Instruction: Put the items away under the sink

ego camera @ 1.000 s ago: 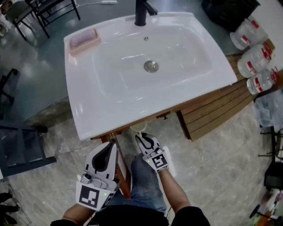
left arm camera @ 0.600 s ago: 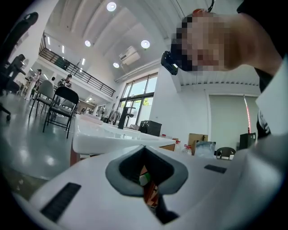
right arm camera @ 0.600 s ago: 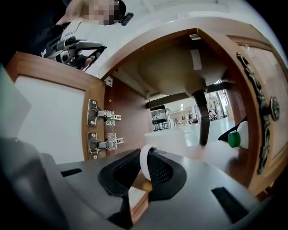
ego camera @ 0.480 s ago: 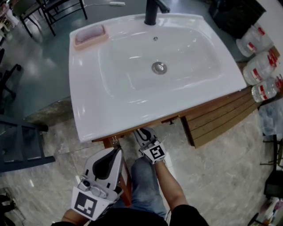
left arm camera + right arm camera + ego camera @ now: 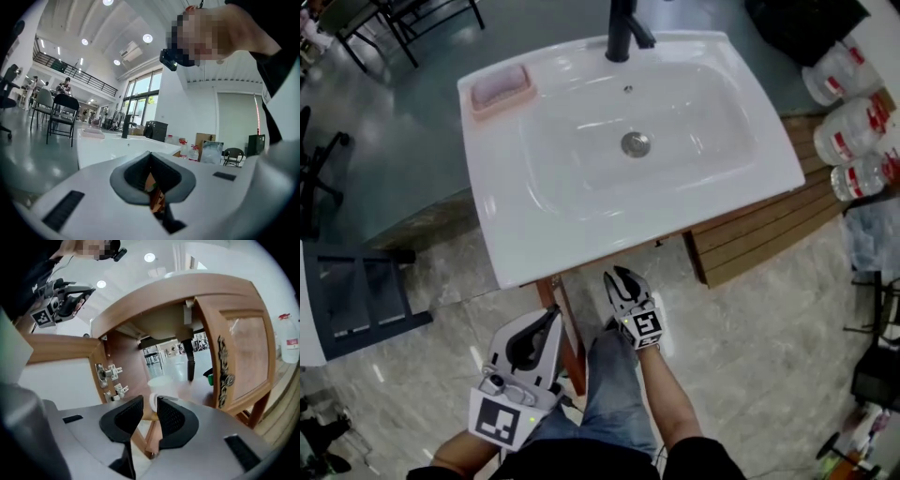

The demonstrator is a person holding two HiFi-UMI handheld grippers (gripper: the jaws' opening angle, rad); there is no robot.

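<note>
As seen along R gripper (image 5: 150,401), found jaws a little apart, having just been opening. Noted near edge of white cup (image 5: 161,383) sitting in gap at the tips, close by pad on view's right, clear of other pad; no squeeze on it. Located cup standing on floor of cabinet (image 5: 126,352) under the sink (image 5: 581,187), approx. mid-opening, in front of black drain pipe (image 5: 189,359), w/ small green item (image 5: 209,378) further back at right. Saw hinges (image 5: 110,373) on cabinet's left wall and carved door (image 5: 246,357) swung open at right, w/ ornate metal handle (image 5: 223,376) on its edge. From head view, found R hand low & fwd., gripper aimed at cabinet mouth just below sink's front rim, slightly nose-down, forearm alongside jeans-clad knee.

Found L gripper (image 5: 551,317) w/ jaws drawn together to a thin slit, strip of brown wood showing in slit; couldn't tell whether pinched or merely behind. Saw it held beside edge-on left door (image 5: 572,352), tips near door's top corner, pointed approx. level toward sink front, marker cube toward body. Noted pink soap dish (image 5: 500,89) & black tap (image 5: 623,28) on sink; water bottles (image 5: 853,131) well off to right.
</note>
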